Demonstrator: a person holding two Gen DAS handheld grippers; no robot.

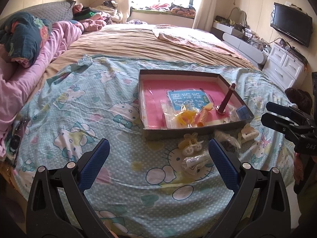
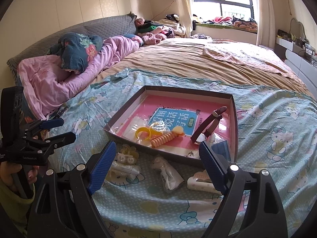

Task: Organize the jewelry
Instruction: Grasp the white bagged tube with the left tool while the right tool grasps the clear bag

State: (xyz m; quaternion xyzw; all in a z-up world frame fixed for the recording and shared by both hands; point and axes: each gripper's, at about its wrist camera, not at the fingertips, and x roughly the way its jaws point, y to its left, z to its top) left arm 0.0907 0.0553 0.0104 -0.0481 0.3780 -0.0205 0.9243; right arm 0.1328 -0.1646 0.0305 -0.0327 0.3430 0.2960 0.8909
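Both tools, left (image 1: 158, 150) and right (image 2: 157, 152), hang released above clips (image 2: 126, 158) and packets (image 2: 170, 175) lying on the bed just before the tray (image 2: 172, 155). Best lower squarely over one clip before clenching.

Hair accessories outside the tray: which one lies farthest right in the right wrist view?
The cream claw-style hair clip, beside the right claw's right finger; the others lie further left.

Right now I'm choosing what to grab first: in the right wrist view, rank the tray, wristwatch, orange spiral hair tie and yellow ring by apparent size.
1. tray
2. wristwatch
3. orange spiral hair tie
4. yellow ring, close to the hair tie, so unsure.
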